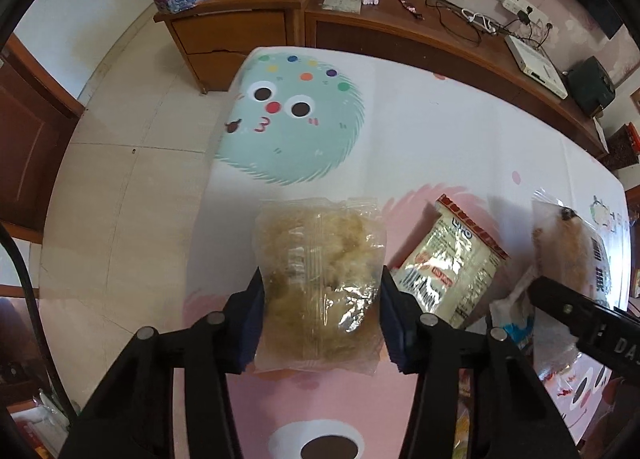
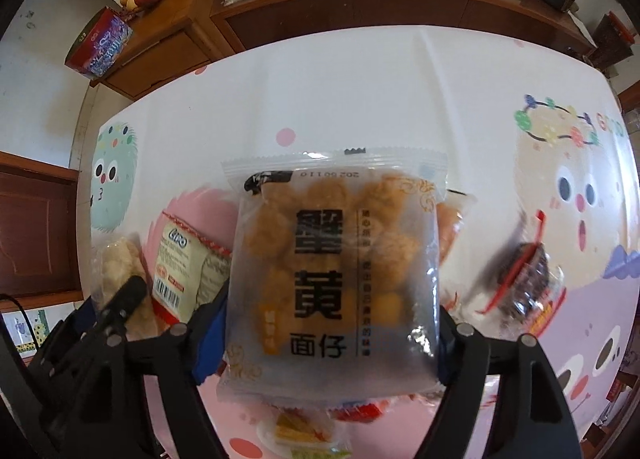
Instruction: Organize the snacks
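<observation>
My left gripper point(image 1: 322, 299) is shut on a clear bag of pale crumbly snack point(image 1: 320, 259), held over the cartoon-print table point(image 1: 440, 131). My right gripper point(image 2: 330, 323) is shut on a frosted bag of golden puffs with black Chinese lettering point(image 2: 336, 271), lifted above the table. That bag and the right gripper also show at the right edge of the left wrist view point(image 1: 572, 255). The left gripper and its bag show at the lower left of the right wrist view point(image 2: 116, 263).
A white and red Lipo packet point(image 1: 452, 263) lies on the table between the two grippers. A dark snack in a clear red-trimmed wrapper point(image 2: 524, 279) lies to the right. More wrapped snacks point(image 2: 304, 431) lie under the held bag. Wooden cabinets point(image 1: 248, 23) stand beyond the table.
</observation>
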`<state>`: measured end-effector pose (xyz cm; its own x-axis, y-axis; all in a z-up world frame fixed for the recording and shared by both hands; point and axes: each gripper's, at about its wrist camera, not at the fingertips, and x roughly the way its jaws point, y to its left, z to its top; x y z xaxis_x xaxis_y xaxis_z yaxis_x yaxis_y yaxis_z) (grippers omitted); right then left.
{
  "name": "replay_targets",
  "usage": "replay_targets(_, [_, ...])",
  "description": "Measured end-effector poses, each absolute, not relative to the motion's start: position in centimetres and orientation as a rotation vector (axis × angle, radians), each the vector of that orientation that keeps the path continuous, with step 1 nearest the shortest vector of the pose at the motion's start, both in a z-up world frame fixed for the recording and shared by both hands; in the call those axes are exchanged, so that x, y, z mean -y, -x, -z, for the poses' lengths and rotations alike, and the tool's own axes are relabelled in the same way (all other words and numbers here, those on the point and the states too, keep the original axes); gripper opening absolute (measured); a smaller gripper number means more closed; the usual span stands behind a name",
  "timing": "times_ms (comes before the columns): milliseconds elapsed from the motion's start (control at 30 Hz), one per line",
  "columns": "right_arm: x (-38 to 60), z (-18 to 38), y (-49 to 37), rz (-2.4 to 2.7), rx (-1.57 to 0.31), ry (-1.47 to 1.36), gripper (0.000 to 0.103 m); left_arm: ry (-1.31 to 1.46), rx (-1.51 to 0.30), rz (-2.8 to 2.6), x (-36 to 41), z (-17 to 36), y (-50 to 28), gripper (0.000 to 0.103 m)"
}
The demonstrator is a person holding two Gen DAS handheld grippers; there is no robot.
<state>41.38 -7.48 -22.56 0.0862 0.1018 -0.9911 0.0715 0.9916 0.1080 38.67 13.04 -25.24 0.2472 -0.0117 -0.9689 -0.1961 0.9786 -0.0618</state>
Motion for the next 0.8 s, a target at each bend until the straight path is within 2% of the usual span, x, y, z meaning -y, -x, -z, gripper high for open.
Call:
replay_targets(367, [10.5, 15.6, -36.4, -0.071, -1.371, -0.203, 0.078, 0.109, -1.217, -0.024, -13.7, 16.7, -32.1, 0.049])
replay_targets(567, [10.6, 9.7, -30.7, -0.103, -1.268, -0.175, 0.078, 0.057, -1.165, 0.046, -13.9, 10.5, -26.2, 0.049])
replay_targets(800, [10.5, 3.9, -22.5, -0.140, -1.161, -0.126, 0.079, 0.049, -1.140, 0.105, -13.2, 6.3, -19.5, 0.049])
